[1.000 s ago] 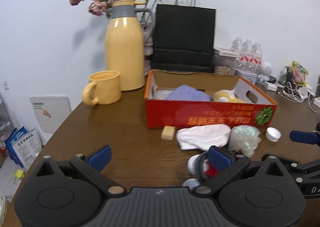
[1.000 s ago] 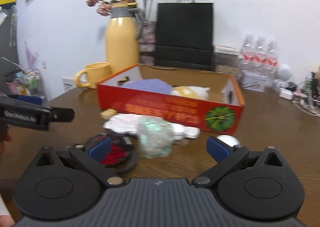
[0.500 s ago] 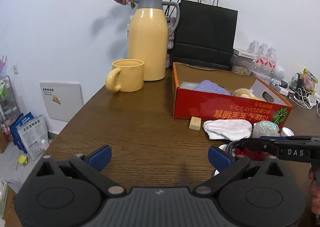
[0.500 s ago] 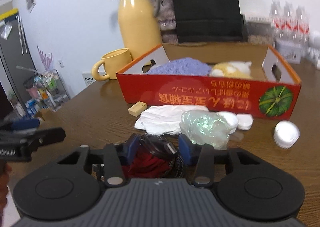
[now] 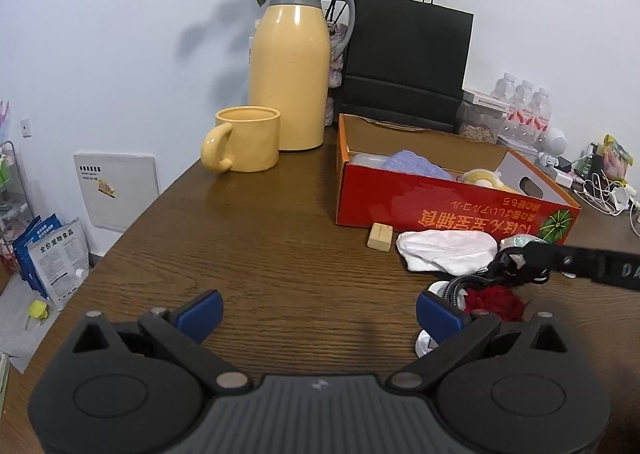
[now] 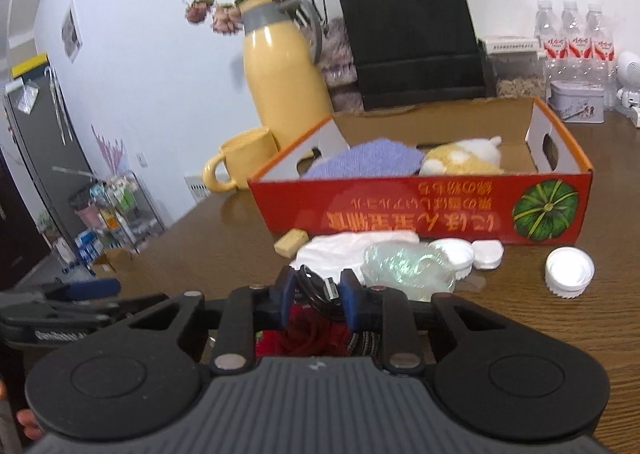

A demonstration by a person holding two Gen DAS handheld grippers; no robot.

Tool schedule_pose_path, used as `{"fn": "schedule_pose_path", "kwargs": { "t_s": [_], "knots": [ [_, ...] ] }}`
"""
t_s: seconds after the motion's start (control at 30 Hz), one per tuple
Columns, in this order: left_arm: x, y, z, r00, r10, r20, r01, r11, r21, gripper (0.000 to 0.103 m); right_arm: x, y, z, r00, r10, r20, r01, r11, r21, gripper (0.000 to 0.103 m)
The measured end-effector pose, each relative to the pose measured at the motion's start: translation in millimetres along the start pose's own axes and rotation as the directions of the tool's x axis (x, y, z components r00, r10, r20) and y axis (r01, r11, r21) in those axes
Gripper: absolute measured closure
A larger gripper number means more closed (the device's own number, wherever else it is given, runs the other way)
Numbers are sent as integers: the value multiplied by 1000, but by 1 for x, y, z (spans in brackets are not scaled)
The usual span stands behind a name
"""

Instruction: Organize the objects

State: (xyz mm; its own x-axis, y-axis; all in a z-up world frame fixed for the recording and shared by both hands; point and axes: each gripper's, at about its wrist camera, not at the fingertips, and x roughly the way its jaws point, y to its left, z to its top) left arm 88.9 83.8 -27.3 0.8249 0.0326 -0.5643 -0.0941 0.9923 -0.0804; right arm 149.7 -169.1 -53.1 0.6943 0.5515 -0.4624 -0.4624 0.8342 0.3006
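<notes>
Pinching a coiled black cable [image 6: 316, 290] between its blue pads, the right hand-held gripper [image 6: 315, 294] has just been closing, and the cable's loops sit squeezed in the narrow gap with a metal plug end showing. Under the coil lies a red, fuzzy bundle [image 6: 308, 338], which I cannot identify further. From the left wrist view the same cable [image 5: 464, 284] and red bundle [image 5: 496, 300] lie on the wooden bench [image 5: 280, 246], with the right hand-held gripper [image 5: 516, 266] reaching in from the right edge. The left hand-held gripper [image 5: 320, 312] stands spread wide over bare wood, nothing between its pads.

Just beyond the cable lie a white cloth [image 6: 344, 252], a crumpled iridescent plastic wrap [image 6: 404, 266] and white caps [image 6: 568, 272], all near the front wall of a red cardboard box [image 6: 424, 214]. A small tan block [image 6: 291, 243] rests by the box's left corner. Inside the box are a lavender knitted cloth [image 6: 368, 158] and a yellow-and-white plush [image 6: 464, 158]. Behind stand a yellow mug [image 5: 248, 138], a yellow thermos jug [image 5: 292, 66] and a black paper bag [image 5: 408, 58].
</notes>
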Motion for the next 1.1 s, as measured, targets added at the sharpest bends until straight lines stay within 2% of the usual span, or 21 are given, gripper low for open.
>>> {"fn": "schedule_pose_path", "kwargs": {
  "t_s": [0.27,0.47,0.83,0.87,0.9,0.93,1.0,1.07,1.1],
  "knots": [
    [1,-20,2,1000,-27,0,27,999,29,0,-24,-8,1,998,-8,54,8,1000,9,82],
    [6,-50,1,998,-65,-13,66,994,83,0,-42,-19,-4,996,-28,87,27,1000,13,82],
    [30,-118,-9,989,-145,-16,145,964,224,3,-67,-55,-14,986,-107,127,102,994,43,82],
    [31,-122,-10,990,-141,-13,140,962,234,8,-68,-58,-15,986,-108,127,102,994,47,82],
    [33,-124,-11,990,-140,-10,138,961,241,18,-68,-60,-16,986,-108,127,103,993,50,82],
    [35,-126,-12,990,-140,-13,139,960,244,24,-68,-62,-17,986,-108,128,102,993,53,82],
    [39,-127,-12,988,-147,-37,151,959,238,49,-68,-64,-19,986,-104,128,98,994,55,82],
    [41,-125,-12,989,-142,-39,147,963,227,52,-67,-65,-20,987,-101,128,94,994,54,82],
    [41,-124,-11,989,-145,-41,150,964,217,62,-66,-65,-21,987,-99,127,93,994,53,82]
  ]
}}
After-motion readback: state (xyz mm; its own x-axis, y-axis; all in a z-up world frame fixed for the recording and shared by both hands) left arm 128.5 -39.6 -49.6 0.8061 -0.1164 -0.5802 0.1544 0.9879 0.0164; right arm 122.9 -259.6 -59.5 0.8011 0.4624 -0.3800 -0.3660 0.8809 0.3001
